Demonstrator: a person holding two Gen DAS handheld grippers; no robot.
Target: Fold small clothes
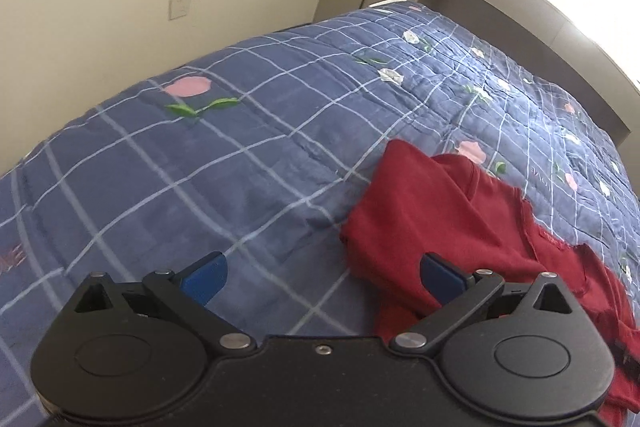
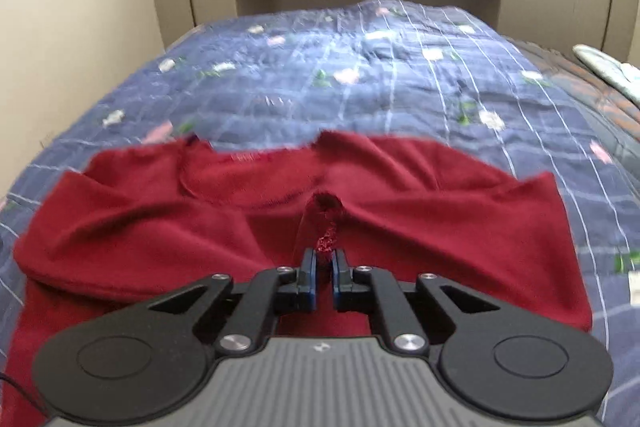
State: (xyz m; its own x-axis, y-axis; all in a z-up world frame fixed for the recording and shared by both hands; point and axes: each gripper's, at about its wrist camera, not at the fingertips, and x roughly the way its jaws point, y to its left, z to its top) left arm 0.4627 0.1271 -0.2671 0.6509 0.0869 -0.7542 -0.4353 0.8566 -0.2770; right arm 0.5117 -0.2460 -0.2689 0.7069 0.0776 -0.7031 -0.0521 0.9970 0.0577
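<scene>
Currently, L wrist view: your left tongs (image 1: 322, 277) gape wide, nothing held, over the bed quilt (image 1: 208, 163); red garment (image 1: 452, 223) lies rumpled just to their right. R wrist view: your right tongs (image 2: 325, 267) are pinched nearly closed on a raised fold of the red garment (image 2: 400, 195), which lies spread across the quilt (image 2: 360, 75). Handling est.: soft, light, limp knit; drapes, won't hold shape. Grip at hems/corners, not mid-panel.

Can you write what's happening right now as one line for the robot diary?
left hand-held gripper open, empty | right hand-held gripper pinching red garment | blue quilt underneath
</scene>
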